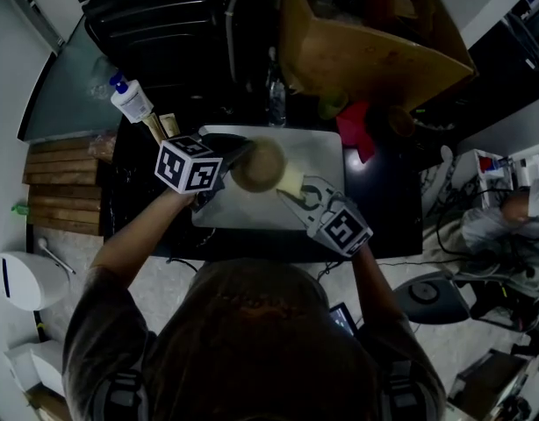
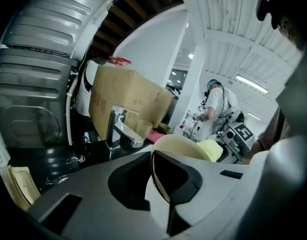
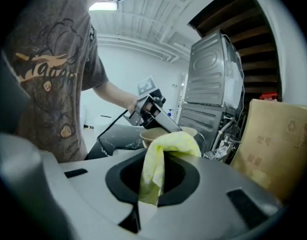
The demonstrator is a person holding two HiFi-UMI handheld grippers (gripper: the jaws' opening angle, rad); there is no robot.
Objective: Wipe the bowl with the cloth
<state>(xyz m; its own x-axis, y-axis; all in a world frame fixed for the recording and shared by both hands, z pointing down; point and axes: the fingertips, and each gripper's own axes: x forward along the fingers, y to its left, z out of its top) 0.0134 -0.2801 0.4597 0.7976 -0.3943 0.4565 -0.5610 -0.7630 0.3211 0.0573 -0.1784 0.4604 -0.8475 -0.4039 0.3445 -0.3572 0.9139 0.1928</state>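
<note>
A tan bowl [image 1: 259, 167] is held over the steel sink [image 1: 322, 160], tipped on its side. My left gripper [image 1: 227, 160] is shut on its rim; in the left gripper view the rim [image 2: 178, 146] runs between the jaws. My right gripper [image 1: 298, 196] is shut on a yellow cloth [image 1: 291, 181], which touches the bowl's right side. In the right gripper view the cloth [image 3: 158, 159] hangs bunched from the jaws, with the bowl [image 3: 161, 133] and the left gripper [image 3: 152, 111] just beyond it. The cloth [image 2: 212, 148] also peeks from behind the bowl in the left gripper view.
A faucet [image 2: 118, 129] stands behind the sink. A large cardboard box [image 1: 366, 42] sits at the back right, with a red item [image 1: 357, 130] below it. A soap bottle [image 1: 131, 99] stands at the left on the dark counter [image 1: 138, 200]. A person [image 2: 216, 106] stands far off.
</note>
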